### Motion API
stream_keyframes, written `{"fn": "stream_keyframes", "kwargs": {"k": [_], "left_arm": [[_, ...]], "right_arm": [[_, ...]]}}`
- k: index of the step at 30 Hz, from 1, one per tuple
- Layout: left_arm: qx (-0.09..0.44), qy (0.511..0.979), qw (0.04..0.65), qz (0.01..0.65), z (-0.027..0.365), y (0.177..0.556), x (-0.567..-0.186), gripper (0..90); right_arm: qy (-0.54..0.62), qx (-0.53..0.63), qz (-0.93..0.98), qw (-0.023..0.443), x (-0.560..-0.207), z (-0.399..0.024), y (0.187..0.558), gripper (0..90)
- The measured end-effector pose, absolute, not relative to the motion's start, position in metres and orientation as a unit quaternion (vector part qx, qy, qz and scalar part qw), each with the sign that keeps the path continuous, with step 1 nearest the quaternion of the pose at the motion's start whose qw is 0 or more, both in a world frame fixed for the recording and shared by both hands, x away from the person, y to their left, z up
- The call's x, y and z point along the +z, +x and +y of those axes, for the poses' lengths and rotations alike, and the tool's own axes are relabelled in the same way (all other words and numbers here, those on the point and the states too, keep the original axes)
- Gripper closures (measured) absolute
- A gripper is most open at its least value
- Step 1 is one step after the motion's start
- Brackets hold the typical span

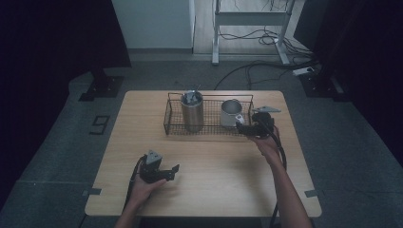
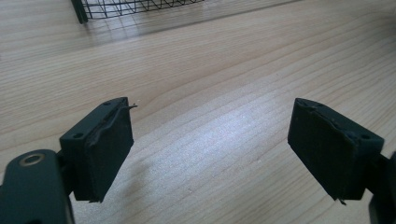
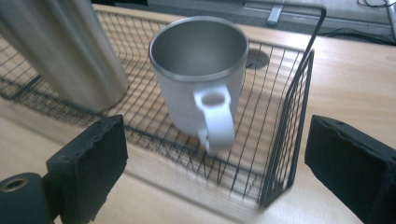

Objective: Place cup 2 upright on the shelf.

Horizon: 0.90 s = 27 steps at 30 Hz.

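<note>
The white mug (image 3: 198, 77), with a bare metal interior and rim and a white handle pierced by a hole at its top, stands upright inside the wire basket (image 3: 285, 116) straight ahead of the right gripper (image 3: 219, 172), handle turned toward it; the jaws stand apart, empty, on the near side of the basket's front wire wall. Beside the mug, to the gripper's left, a tall steel tumbler (image 3: 70, 51) is cut off at the frame edge, and its contents in the high view cannot be made out. The left gripper (image 2: 210, 149) rests low over bare table (image 2: 210, 70), well apart from the basket, jaws parted and holding nothing.
</note>
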<state>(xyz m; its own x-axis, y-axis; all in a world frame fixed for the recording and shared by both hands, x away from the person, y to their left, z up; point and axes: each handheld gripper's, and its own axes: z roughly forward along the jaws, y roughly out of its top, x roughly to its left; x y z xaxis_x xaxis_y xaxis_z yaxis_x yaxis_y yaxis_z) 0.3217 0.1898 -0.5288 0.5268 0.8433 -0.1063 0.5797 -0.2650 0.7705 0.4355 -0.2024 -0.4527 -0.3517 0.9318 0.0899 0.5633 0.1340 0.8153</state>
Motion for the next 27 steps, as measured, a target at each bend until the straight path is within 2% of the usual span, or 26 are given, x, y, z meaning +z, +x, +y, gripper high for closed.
{"fn": "stream_keyframes", "kwargs": {"k": [18, 27], "left_arm": [[0.169, 0.782, 0.389, 0.456, 0.191, 0.322, -0.53, 14.3], [0.17, 0.782, 0.387, 0.458, 0.191, 0.322, -0.531, 14.3]], "right_arm": [[0.516, 0.428, 0.71, 0.216, -0.486, -0.226, 0.371, 12.4], [0.51, 0.435, 0.708, 0.221, -0.492, -0.227, 0.361, 13.0]]}}
